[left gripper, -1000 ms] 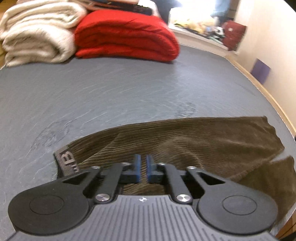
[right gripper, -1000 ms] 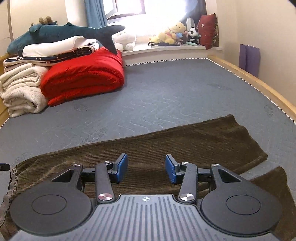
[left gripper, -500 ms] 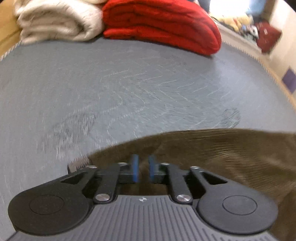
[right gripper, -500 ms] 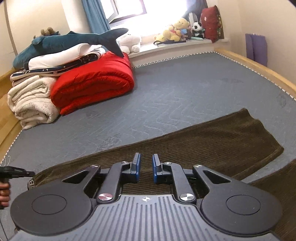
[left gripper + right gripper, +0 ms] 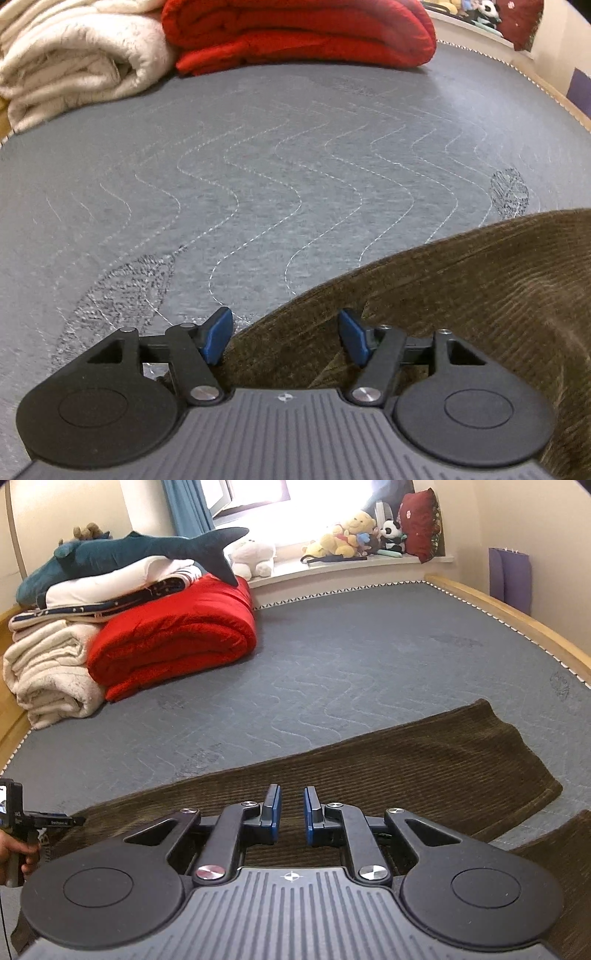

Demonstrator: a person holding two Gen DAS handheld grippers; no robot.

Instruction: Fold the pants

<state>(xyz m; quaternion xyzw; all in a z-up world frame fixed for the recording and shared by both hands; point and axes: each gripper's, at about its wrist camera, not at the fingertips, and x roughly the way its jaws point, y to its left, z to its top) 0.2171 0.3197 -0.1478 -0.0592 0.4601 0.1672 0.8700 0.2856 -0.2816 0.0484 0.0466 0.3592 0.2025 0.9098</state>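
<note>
Brown corduroy pants (image 5: 424, 764) lie flat across the grey quilted mattress (image 5: 351, 657), one leg stretching to the right. My right gripper (image 5: 291, 812) is over the middle of the pants with its blue pads a narrow gap apart and nothing visibly between them. In the left wrist view the pants (image 5: 461, 295) fill the lower right. My left gripper (image 5: 286, 336) is open, its pads wide apart over the pants' left edge. The left gripper also shows at the far left of the right wrist view (image 5: 44, 821).
A folded red blanket (image 5: 173, 635) and cream blanket (image 5: 48, 672) are stacked at the back left, with a plush shark (image 5: 140, 550) on top. Soft toys (image 5: 347, 535) line the windowsill. A wooden bed rail (image 5: 517, 624) runs along the right.
My left gripper has opened wide, letting go of the pants' waist edge. My right gripper has closed from wide open to a narrow gap and lifted slightly.
</note>
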